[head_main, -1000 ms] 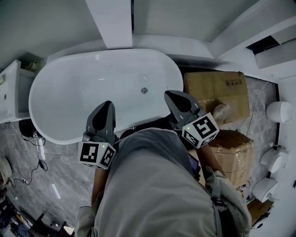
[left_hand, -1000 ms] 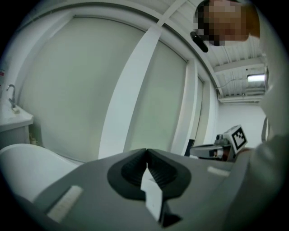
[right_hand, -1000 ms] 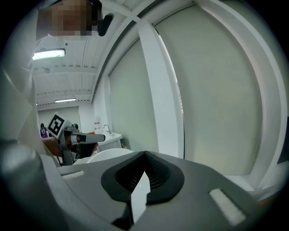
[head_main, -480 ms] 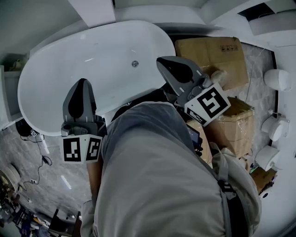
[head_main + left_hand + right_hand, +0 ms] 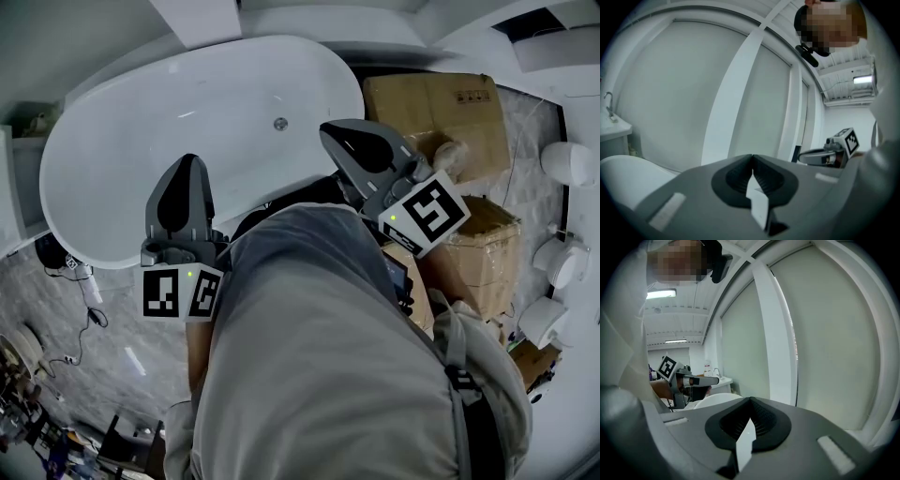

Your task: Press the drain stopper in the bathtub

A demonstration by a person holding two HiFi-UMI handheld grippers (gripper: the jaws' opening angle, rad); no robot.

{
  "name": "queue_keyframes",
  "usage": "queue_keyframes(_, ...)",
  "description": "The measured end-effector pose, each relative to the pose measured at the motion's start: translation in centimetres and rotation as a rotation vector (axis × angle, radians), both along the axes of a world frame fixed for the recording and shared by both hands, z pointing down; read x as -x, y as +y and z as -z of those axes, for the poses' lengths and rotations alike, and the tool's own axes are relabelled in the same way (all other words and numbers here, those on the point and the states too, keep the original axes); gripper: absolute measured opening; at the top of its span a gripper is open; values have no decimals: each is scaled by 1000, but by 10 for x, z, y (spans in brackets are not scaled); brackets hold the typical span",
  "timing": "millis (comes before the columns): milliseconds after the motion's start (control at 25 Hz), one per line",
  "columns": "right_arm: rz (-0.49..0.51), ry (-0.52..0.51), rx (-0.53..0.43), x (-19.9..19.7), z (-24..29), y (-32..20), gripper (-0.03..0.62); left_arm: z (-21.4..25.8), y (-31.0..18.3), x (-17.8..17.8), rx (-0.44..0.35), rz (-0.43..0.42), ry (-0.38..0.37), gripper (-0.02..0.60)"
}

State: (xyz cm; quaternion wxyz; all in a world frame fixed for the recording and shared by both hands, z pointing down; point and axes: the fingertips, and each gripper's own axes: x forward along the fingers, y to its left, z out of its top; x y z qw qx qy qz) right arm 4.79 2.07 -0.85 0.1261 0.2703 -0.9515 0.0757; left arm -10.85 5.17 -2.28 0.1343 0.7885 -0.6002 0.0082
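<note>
The white oval bathtub (image 5: 122, 150) fills the upper left of the head view, and its small round metal drain stopper (image 5: 280, 123) sits on the tub floor near the right end. My left gripper (image 5: 188, 167) hangs over the tub's near rim, shut with nothing in it. My right gripper (image 5: 349, 134) is shut and empty too, level with the tub's right end, just right of and nearer than the stopper. Both gripper views look at the wall: the left gripper (image 5: 751, 157) and the right gripper (image 5: 750, 400) show closed jaws. Neither gripper touches the stopper.
Cardboard boxes (image 5: 431, 108) stand stacked right of the tub, with white fixtures (image 5: 568, 163) along the far right. A white column (image 5: 192, 19) rises behind the tub. Cables (image 5: 89, 286) lie on the grey floor at left. A basin with a tap (image 5: 609, 123) is left of the tub.
The head view has swung, so the tub now sits higher and further left. Both grippers stay shut over the tub's near side; the left one has shifted slightly right.
</note>
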Motion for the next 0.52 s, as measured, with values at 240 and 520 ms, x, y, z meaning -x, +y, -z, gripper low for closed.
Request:
queue_keyframes(240, 30, 5, 6, 8, -7, 3, -8, 0, 1, -4, -8, -10, 13, 0)
queue_keyframes(520, 29, 6, 55, 11, -23, 8, -8, -7, -3, -15, -10, -46, 27, 0)
